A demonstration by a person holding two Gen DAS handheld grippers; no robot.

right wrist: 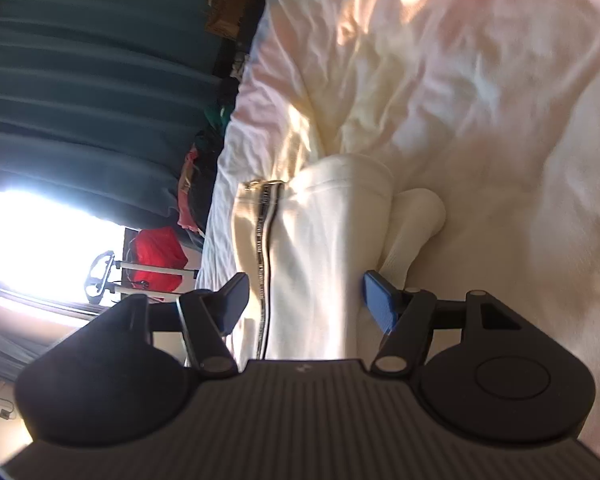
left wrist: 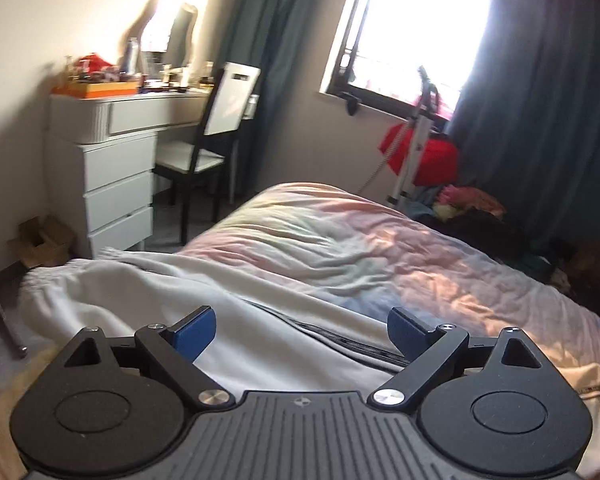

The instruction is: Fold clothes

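Both tools gape, holding nothing: left tool (left wrist: pixel 302 330) over the garment (left wrist: pixel 180 292), right tool (right wrist: pixel 304 300) astride its striped fold (right wrist: pixel 300 240). Pinch an edge, smooth it flat on the bed (left wrist: pixel 380 248).

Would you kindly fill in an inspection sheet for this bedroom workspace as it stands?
Surface: bed with a rumpled pastel sheet, sunlit in patches.
Job's things: white garment with a dark striped band lies on the bed, partly folded; its edge reaches the bed's left side in the left wrist view.
Clutter: heap of clothes on the floor by the curtain; crowded dresser top.
Grippers: left tongs open, nothing between them; right tongs open, straddling the garment without pressing it.
Cables: a cord hangs from the upright appliance under the window.
Surroundings: chair, bright window, dark curtains.
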